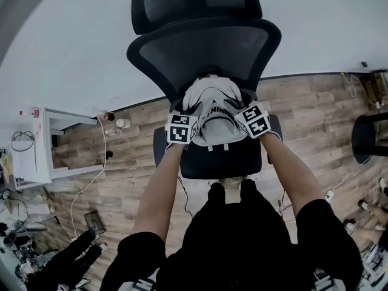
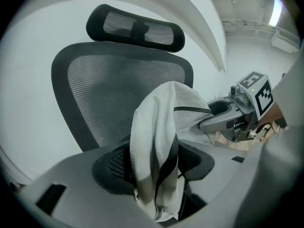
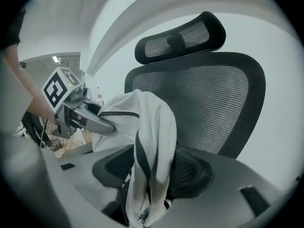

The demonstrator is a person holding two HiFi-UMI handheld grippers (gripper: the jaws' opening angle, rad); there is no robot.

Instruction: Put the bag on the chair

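Note:
A white cloth bag (image 1: 212, 111) with dark straps stands on the seat (image 1: 221, 161) of a black mesh office chair (image 1: 206, 47), leaning against its backrest. My left gripper (image 1: 191, 115) reaches into the bag's left side and my right gripper (image 1: 237, 111) into its right side. In the left gripper view a fold of the bag (image 2: 156, 137) hangs loosely between the spread jaws of the left gripper (image 2: 154, 167). In the right gripper view the bag (image 3: 149, 141) hangs the same way inside the right gripper (image 3: 152, 171). Neither pair of pads presses the cloth.
The chair stands on a wooden floor by a white wall. A white shelf unit (image 1: 36, 150) is at the left with cables (image 1: 91, 180) trailing nearby. Another dark chair (image 1: 370, 135) and a power strip (image 1: 330, 194) lie to the right.

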